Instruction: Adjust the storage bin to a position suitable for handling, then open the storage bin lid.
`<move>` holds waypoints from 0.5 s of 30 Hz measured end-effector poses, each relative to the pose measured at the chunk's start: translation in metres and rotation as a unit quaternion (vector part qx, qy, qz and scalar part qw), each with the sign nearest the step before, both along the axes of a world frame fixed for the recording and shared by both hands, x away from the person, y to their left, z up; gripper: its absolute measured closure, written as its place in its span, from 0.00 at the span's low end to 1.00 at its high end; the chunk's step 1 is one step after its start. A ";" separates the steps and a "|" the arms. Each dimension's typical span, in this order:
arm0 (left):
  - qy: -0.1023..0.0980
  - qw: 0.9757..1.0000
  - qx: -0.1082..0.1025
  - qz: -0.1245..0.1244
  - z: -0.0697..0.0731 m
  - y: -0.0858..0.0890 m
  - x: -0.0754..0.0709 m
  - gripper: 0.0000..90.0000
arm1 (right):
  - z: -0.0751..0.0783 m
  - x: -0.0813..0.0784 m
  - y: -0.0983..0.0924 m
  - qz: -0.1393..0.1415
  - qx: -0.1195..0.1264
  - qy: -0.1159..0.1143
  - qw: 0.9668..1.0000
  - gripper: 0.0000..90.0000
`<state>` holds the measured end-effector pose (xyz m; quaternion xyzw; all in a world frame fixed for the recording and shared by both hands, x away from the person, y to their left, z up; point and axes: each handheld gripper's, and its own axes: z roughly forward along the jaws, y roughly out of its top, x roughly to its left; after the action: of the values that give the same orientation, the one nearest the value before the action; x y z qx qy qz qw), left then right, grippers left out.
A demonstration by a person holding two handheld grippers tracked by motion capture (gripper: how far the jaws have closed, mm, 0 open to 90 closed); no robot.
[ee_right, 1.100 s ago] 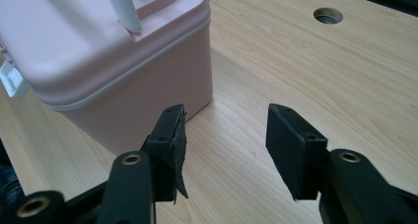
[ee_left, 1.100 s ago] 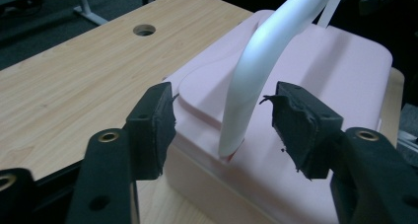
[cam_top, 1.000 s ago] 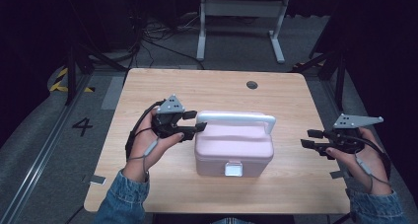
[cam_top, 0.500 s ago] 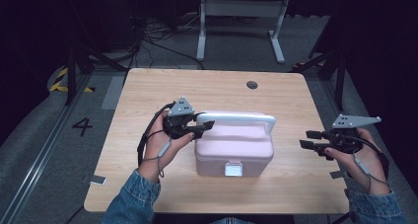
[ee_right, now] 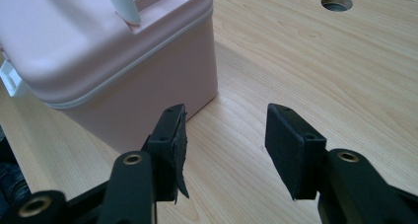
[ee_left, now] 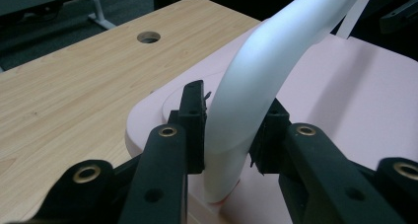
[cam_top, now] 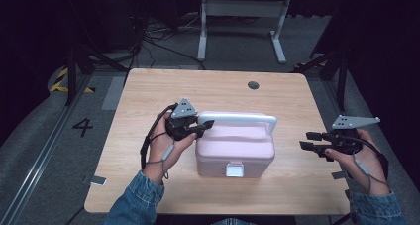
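White handle (ee_left: 256, 86) clamped in left claw (ee_left: 227, 130)

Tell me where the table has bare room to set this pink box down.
Bare wood runs along the far edge of the table around the cable hole, and between the pink box and the open right gripper. It is crowded where the left gripper grips the white handle.
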<state>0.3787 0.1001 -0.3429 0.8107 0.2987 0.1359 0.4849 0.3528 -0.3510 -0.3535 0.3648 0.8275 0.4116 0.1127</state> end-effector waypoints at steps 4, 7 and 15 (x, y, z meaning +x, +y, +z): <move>0.000 1.000 0.002 0.002 0.000 -0.001 0.000 0.81 | -0.001 0.000 0.001 0.000 0.002 0.003 1.000 0.57; -0.001 1.000 0.003 0.004 0.001 -0.001 0.000 0.81 | -0.002 0.001 0.001 0.001 0.000 0.003 1.000 0.57; 0.016 1.000 -0.003 0.003 0.004 -0.002 0.005 0.81 | -0.002 0.000 0.001 0.000 0.001 0.002 1.000 0.57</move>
<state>0.3835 0.0983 -0.3385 0.8106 0.3093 0.1236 0.4817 0.3523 -0.3498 -0.3556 0.3662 0.8273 0.4114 0.1107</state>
